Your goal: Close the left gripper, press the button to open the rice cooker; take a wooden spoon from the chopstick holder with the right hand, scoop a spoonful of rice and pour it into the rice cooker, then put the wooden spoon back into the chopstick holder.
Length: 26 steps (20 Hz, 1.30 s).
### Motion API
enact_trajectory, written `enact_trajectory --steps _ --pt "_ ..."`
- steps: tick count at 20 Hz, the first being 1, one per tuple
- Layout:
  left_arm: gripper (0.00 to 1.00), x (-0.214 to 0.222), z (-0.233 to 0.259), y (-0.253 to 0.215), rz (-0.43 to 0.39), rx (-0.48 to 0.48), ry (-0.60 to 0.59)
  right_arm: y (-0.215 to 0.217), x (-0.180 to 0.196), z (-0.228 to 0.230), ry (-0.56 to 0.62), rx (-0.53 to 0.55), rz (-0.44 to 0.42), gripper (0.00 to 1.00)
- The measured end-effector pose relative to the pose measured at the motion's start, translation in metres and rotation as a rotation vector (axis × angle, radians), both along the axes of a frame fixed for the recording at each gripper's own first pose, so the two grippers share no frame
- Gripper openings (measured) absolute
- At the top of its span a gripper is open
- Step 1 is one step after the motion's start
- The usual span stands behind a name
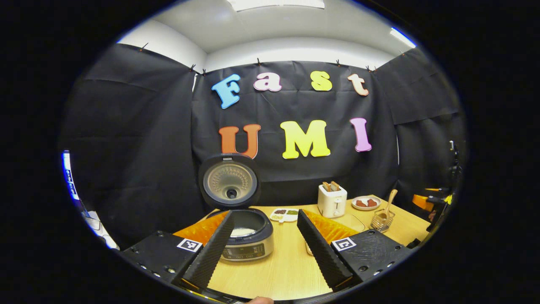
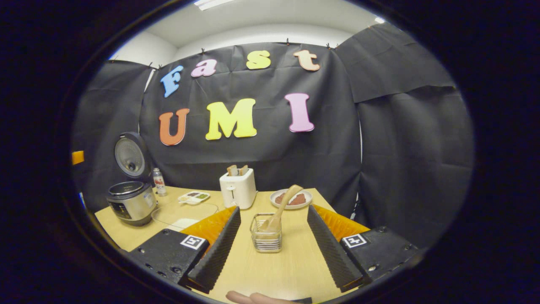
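Observation:
The rice cooker (image 1: 249, 240) stands open on the wooden table, its lid (image 1: 230, 181) upright and something white in the pot. My left gripper (image 1: 265, 214) is open just in front of it, holding nothing. In the right gripper view the cooker (image 2: 130, 202) sits at the far left. A wire chopstick holder (image 2: 265, 238) stands between the fingers of my open right gripper (image 2: 274, 209), a little beyond them. The wooden spoon (image 2: 283, 203) leans in it, handle up and to the right. The holder (image 1: 382, 220) and spoon (image 1: 390, 199) also appear at the right of the left gripper view.
A white toaster (image 2: 238, 188) with bread, a plate (image 2: 304, 195) of reddish food, a divided dish (image 2: 193, 196) and a small bottle (image 2: 158, 181) stand along the back. A clear shallow container (image 2: 181, 217) lies between cooker and holder. Black cloth walls close in the table.

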<state>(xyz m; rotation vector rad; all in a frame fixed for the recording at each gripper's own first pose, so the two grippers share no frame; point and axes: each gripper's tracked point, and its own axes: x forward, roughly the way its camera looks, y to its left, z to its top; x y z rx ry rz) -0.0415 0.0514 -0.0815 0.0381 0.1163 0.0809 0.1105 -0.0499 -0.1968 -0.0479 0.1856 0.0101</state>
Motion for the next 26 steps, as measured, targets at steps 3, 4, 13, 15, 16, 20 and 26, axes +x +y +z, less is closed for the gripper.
enact_trajectory --steps 3,4,13,15,16,20,26 --pt "0.96 -0.022 -0.013 -0.003 0.0 0.024 0.001 -0.001 0.031 -0.019 0.055 -0.022 0.001 1.0" --pt "0.96 -0.03 -0.014 0.002 0.015 0.035 -0.004 -0.002 0.042 -0.026 0.073 -0.031 0.008 0.97" --pt "0.96 -0.061 -0.032 -0.001 -0.021 -0.009 -0.021 -0.016 0.137 -0.074 0.054 0.027 -0.026 0.97" --pt "0.96 -0.06 -0.032 -0.009 -0.043 0.006 -0.019 -0.021 0.152 -0.087 0.074 0.04 -0.062 1.0" --pt "0.96 -0.063 -0.032 -0.012 -0.058 0.011 -0.019 -0.024 0.159 -0.092 0.08 0.046 -0.075 0.96" --pt "0.96 -0.064 -0.024 -0.003 -0.055 0.007 -0.055 -0.02 0.18 -0.116 0.162 0.14 -0.058 0.83" --pt "0.96 -0.061 -0.041 0.005 -0.052 0.005 -0.029 -0.016 0.19 -0.113 0.186 0.186 0.006 0.49"
